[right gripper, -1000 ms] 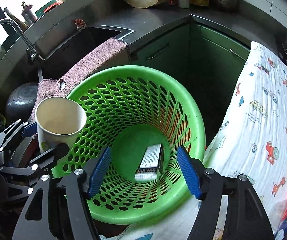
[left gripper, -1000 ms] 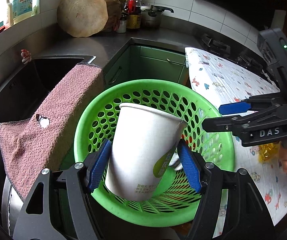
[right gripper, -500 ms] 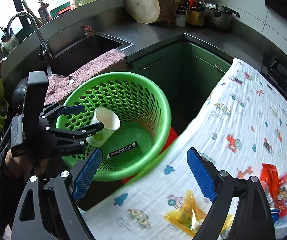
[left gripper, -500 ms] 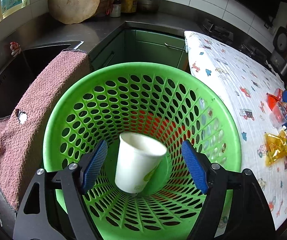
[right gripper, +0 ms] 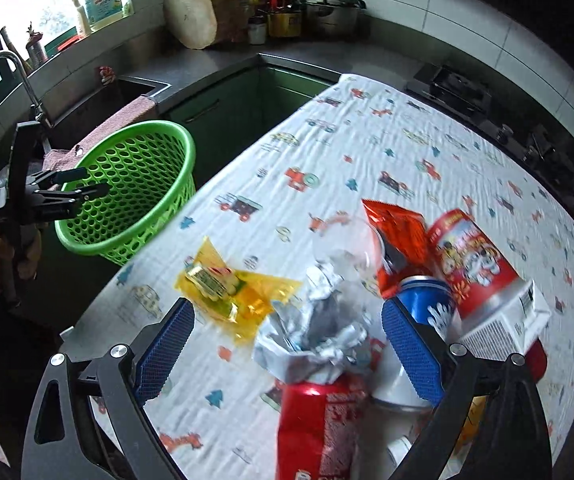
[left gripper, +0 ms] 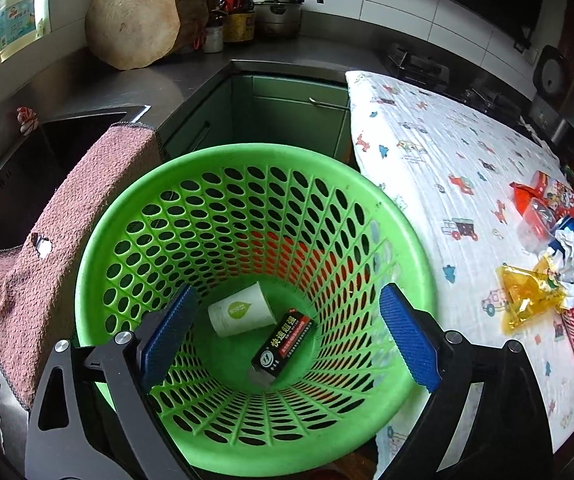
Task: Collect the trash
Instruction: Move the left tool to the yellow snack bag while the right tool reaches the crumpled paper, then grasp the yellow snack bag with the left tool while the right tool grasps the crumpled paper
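The right gripper [right gripper: 287,344] hangs over the cloth-covered tabletop [right gripper: 367,152], its blue fingers [right gripper: 165,354] just spread wide with crumpled foil [right gripper: 319,332] lying between them, untouched. A yellow wrapper [right gripper: 227,290] lies just left (slightly blurred). The green basket [right gripper: 135,184] stands beyond the tabletop's edge.
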Demonstrator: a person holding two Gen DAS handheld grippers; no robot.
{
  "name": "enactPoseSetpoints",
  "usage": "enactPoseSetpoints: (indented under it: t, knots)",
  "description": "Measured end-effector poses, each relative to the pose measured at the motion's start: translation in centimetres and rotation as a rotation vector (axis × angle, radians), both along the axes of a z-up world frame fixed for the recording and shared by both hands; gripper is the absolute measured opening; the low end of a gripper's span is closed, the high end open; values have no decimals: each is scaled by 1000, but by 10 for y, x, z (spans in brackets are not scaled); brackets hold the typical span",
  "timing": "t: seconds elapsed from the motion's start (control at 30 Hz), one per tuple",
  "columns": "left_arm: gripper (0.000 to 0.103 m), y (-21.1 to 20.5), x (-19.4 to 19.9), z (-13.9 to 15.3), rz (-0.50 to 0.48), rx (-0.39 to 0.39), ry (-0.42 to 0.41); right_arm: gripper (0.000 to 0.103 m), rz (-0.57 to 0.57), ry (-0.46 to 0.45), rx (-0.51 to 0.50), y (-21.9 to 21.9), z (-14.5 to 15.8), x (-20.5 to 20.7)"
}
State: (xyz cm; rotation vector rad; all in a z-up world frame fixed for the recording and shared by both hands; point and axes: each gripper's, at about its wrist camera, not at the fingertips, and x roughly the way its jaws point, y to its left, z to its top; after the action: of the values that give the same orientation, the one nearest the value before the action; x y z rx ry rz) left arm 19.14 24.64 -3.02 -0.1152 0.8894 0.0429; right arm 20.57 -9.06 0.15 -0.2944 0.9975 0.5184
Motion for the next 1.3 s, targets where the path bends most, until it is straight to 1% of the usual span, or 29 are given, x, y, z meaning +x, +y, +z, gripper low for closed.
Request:
enactPoseSetpoints:
  t: [0.07,0.17,0.3,0.53,0.73,0.9,1.03,1.17,1.23,1.3]
  knots:
    - [94,-11,-4,4,-17,13,-13,92,-11,15,-3,-10,-9,-3]
    - [94,-28,-10,9,-50,24,-26,92,-6,37,8,-17,-20,-7]
    - [95,-49,-17,15,-98,35,-39,92,26,40,1,-13,-30,-9]
    - [95,-79,-23,20,-181,56,-53,92,61,49,-14,0,-42,3]
    - [95,-110,-26,18,-290,93,-61,92,84,57,-56,7,-58,14]
    - [96,-142,-27,13,-402,155,-67,92,94,44,-77,8,-65,19]
    - [96,-164,-27,9,-471,207,-78,92,88,58,-53,4,-68,26]
    - [96,-176,-23,6,-508,208,-74,92,89,59,-42,5,-67,29]
    - [96,-180,-21,4,-523,212,-73,91,97,63,-46,6,-67,29]
    - [96,-184,-19,3,-541,220,-76,78,108,75,-51,8,-68,28]
